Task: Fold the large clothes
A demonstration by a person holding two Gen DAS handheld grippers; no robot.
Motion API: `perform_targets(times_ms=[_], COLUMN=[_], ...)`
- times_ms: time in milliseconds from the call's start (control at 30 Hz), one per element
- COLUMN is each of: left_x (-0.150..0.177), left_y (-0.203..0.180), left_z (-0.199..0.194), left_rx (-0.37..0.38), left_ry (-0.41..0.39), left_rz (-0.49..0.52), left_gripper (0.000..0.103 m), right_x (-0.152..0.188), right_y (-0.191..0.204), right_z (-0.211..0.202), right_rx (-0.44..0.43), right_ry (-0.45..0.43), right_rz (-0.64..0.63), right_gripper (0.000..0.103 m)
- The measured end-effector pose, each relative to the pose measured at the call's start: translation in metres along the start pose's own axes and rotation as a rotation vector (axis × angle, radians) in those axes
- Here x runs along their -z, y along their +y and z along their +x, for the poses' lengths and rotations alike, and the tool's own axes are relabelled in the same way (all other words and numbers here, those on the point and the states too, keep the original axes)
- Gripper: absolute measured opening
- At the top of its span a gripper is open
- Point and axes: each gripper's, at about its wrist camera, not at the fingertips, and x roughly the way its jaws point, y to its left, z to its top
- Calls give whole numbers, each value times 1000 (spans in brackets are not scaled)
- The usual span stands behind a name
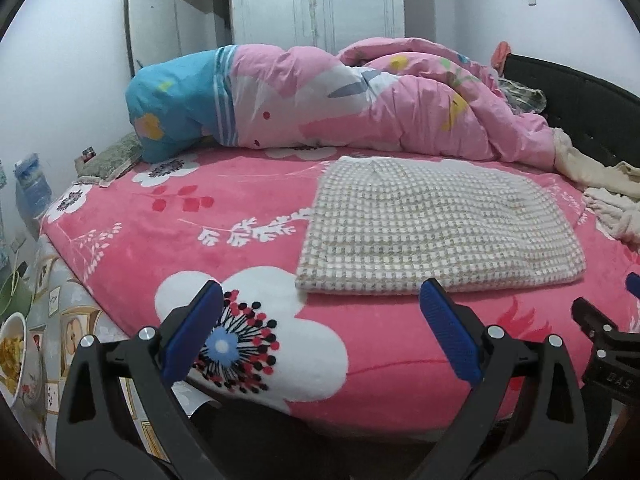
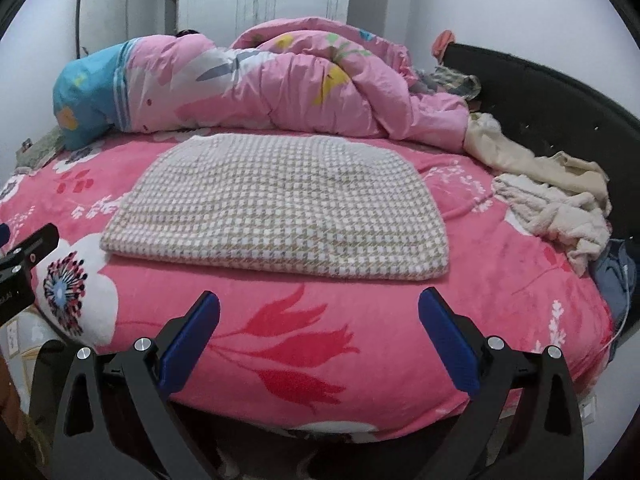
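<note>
A beige and white checked garment (image 1: 436,228) (image 2: 280,208) lies folded into a flat rectangle on the pink flowered bed cover (image 1: 168,216) (image 2: 500,288). My left gripper (image 1: 320,300) hovers open over the bed's near edge, short of the garment's near left corner, with nothing between its blue pads. My right gripper (image 2: 318,312) is open too, just short of the garment's near edge and empty. The right gripper's black body shows at the right edge of the left wrist view, the left one's at the left edge of the right wrist view.
A bunched pink and blue quilt (image 1: 320,100) (image 2: 260,84) lies along the far side. Cream clothes (image 2: 556,196) (image 1: 600,184) are heaped at the right by the dark headboard (image 2: 560,96). At the left are a tiled floor (image 1: 72,320), a bowl (image 1: 14,364) and a water jug (image 1: 32,184).
</note>
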Motion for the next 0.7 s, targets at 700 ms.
perform_targets(times_ms=[700], left_x=[16], left_y=[-2], left_z=[32], left_rx=[56], left_ry=[173], left_rz=[-70], left_gripper=[95], right_x=[5], right_y=[-3], right_z=[11], right_rx=[-14], right_ry=[77], right_rz=[20], right_gripper=[97])
